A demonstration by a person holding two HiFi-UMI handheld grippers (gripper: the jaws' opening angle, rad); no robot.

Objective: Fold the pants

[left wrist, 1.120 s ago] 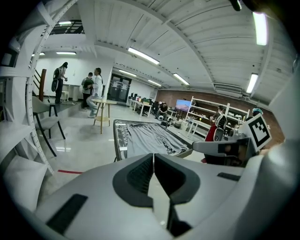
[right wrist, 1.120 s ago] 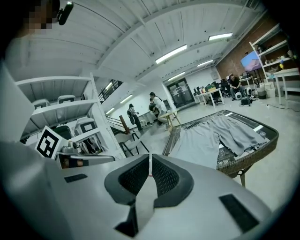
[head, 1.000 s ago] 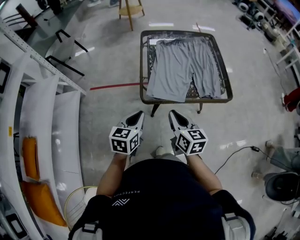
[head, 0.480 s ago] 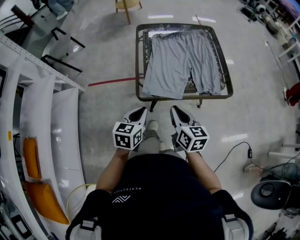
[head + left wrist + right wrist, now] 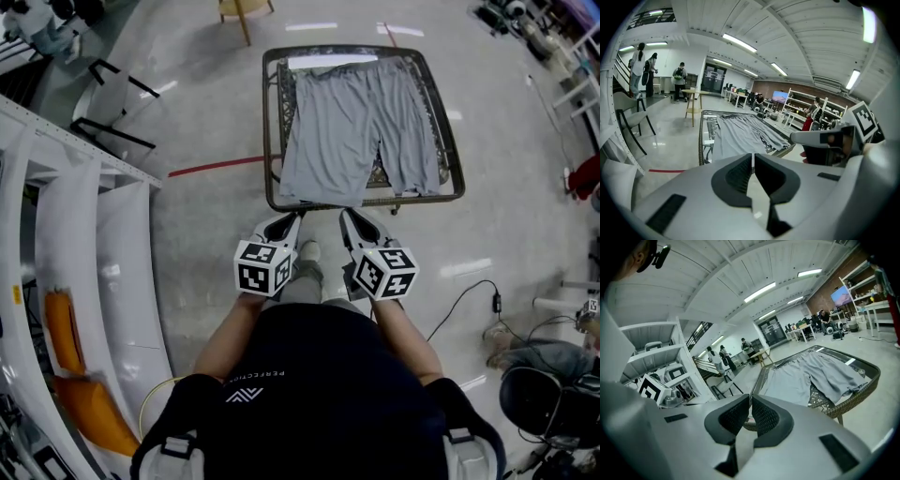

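Both the left claw (image 5: 291,219) and right claw (image 5: 348,217) are pressed together, empty. Gray shorts (image 5: 352,122) lie flat on a wicker table (image 5: 269,141) ahead of both tips.

This is a large open lab or workshop hall. It has a polished concrete floor (image 5: 216,84) with a red tape line (image 5: 216,165) and a loose cable (image 5: 466,298). Long strip lights (image 5: 739,42) run along a ribbed white ceiling (image 5: 797,33). Open shelves (image 5: 799,107) and a wall screen (image 5: 779,97) stand far right, with desks (image 5: 740,96) and people (image 5: 679,75) at the far end.
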